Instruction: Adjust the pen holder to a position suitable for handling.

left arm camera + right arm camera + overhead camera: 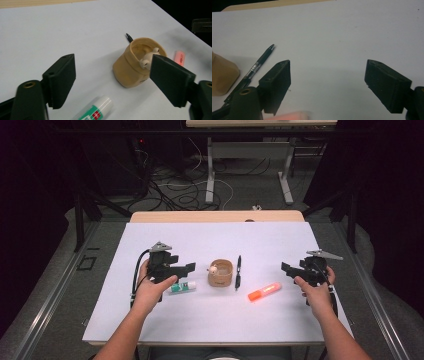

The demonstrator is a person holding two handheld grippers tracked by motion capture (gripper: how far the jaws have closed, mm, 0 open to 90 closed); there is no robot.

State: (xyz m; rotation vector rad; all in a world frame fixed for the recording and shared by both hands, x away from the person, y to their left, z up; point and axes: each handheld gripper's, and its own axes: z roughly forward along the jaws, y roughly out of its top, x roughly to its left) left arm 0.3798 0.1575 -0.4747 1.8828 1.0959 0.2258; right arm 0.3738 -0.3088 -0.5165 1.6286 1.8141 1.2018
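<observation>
Each hand-held tool is matt black: the left gripper (184, 268) carries a grey three-cornered plate on top and trails a black cable from its rear, and the right gripper (289, 269) bears a like plate. Their jaws are thick, flat-faced wedge-shaped blocks (a brass-coloured ring sits at the base of each). The forearms behind both grippers are bare, unsleeved.

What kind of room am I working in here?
Probably a lab or recording workshop, not a home or office. The table is covered by a plain white sheet, loose cables sprawl over the grey floor behind it, and a metal-legged bench stands against dark surroundings.
</observation>
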